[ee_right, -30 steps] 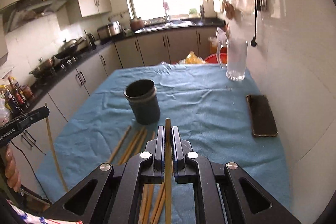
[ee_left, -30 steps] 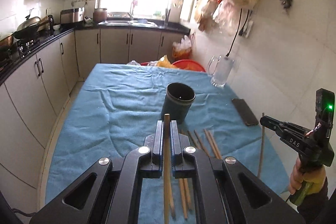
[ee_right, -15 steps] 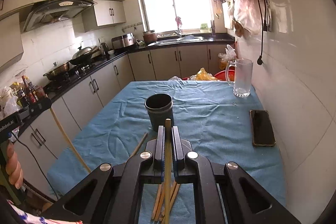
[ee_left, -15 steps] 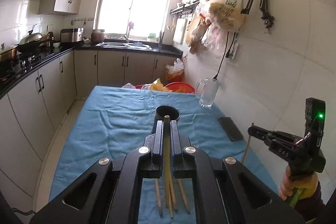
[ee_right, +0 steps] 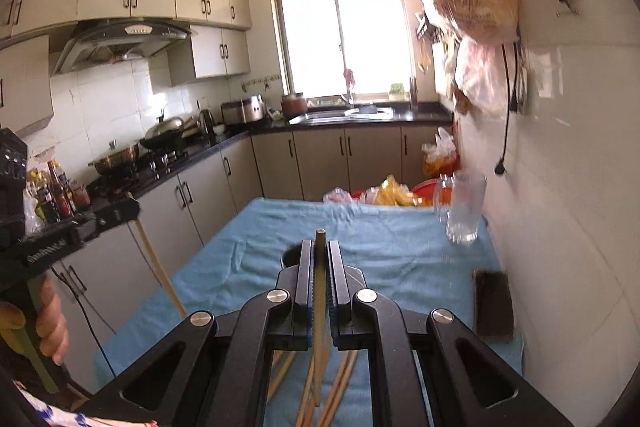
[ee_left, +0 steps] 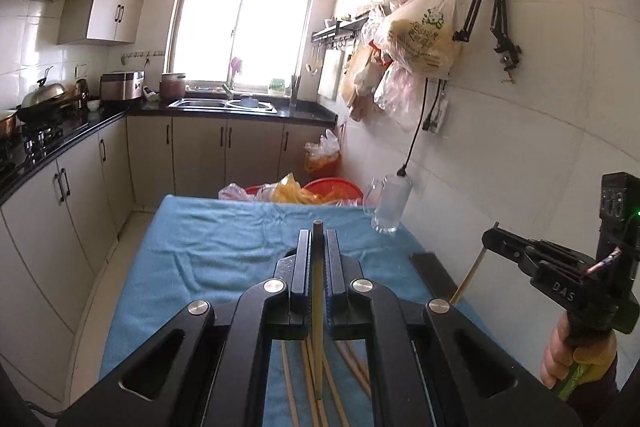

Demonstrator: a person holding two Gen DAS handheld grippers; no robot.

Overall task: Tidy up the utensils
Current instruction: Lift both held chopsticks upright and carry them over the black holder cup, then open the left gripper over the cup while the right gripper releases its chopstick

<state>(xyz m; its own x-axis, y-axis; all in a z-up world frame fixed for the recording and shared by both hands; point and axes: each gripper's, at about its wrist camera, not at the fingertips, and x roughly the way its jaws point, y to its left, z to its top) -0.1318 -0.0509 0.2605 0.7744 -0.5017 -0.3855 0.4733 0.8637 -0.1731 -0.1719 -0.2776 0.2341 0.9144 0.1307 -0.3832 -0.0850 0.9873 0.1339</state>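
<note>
1. My left tool [ee_left: 318,255] is clamped narrow on one wooden chopstick [ee_left: 317,307], which stands upright between the jaws with its blunt end poking just above the tips and its lower end hanging free over the desk [ee_left: 208,251].
2. My right tool [ee_right: 319,263] is clamped narrow on a second chopstick [ee_right: 319,315], held in the same upright way.
3. From the left wrist camera, my right tool appears at 3 o'clock, with its chopstick slanting down from the jaws and my right hand [ee_left: 560,355] gripping the handle.
4. From the right wrist camera, my left tool appears at 9 o'clock, with its chopstick slanting down toward the desk edge.
5. The loose chopsticks [ee_left: 348,359] lie on the blue cloth at 6 o'clock, directly below both tools and partly hidden by them.
6. The dark holder cup [ee_right: 291,255] stands on the desk at 12 o'clock, mostly hidden behind my right tool's jaws.
7. A glass mug [ee_right: 464,207] stands at 2 o'clock by the wall; a black phone [ee_right: 493,301] lies at 3 o'clock.
</note>
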